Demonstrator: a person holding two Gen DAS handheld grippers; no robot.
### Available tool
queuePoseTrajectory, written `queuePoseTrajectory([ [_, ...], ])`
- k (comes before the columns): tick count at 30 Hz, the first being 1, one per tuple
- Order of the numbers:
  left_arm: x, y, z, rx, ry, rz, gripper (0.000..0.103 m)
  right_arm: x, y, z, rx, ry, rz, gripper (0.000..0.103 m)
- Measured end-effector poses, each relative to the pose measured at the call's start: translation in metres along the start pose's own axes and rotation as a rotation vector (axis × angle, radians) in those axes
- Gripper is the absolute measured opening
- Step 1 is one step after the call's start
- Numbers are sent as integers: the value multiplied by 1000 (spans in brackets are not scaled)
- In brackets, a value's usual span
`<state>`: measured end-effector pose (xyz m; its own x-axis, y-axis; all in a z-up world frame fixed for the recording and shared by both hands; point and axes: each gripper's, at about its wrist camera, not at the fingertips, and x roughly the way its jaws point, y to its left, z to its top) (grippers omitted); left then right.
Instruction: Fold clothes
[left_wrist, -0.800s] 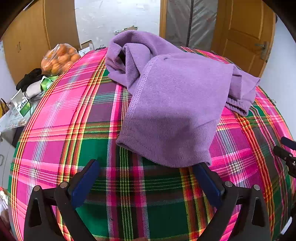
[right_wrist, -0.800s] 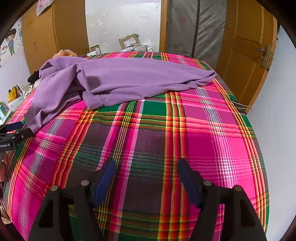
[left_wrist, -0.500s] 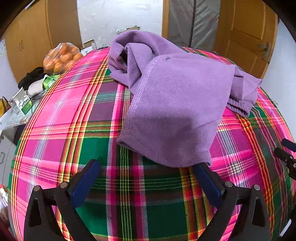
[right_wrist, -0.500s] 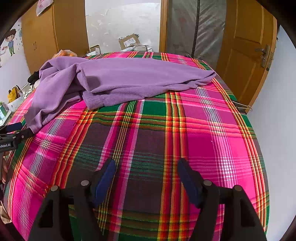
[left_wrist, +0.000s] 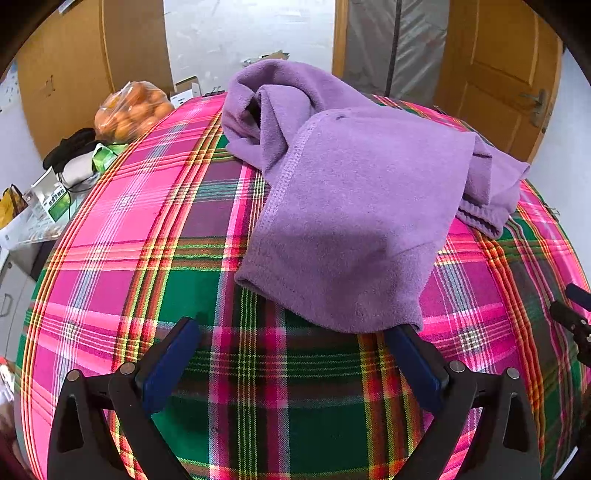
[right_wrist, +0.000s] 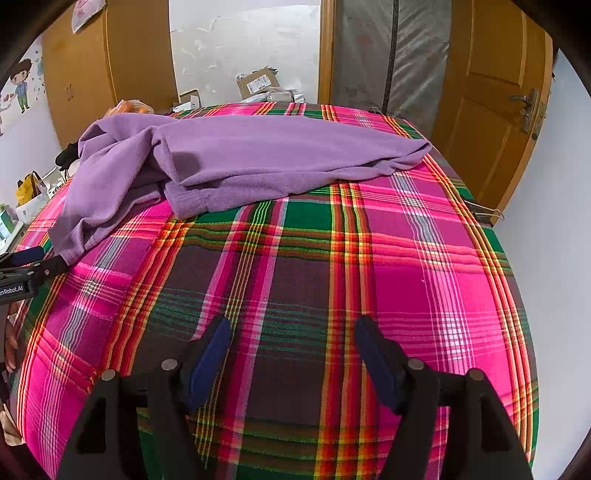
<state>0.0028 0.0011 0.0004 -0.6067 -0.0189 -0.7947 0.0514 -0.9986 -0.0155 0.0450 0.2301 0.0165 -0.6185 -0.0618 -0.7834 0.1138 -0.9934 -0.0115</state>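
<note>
The left gripper has its fingers spread wide with nothing between them, low in the frame, its right fingertip just at the hem of the purple garment, which lies crumpled across the plaid cloth; the right gripper is likewise spread and empty, well short of the garment in the upper left

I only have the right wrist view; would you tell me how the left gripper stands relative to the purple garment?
Observer: The left gripper is open, one fingertip right at the purple garment's near hem corner.
Operator: Thank you. What is that orange thing behind the garment?
Observer: A clear bag of oranges, just past the plaid cloth's far left edge.
</note>
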Motion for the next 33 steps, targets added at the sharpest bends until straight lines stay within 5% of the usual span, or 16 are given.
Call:
queuePoseTrajectory([
  [33, -14, 0, 2, 22, -72, -55, 101, 0, 1, 0, 7, 2, -8, 72],
])
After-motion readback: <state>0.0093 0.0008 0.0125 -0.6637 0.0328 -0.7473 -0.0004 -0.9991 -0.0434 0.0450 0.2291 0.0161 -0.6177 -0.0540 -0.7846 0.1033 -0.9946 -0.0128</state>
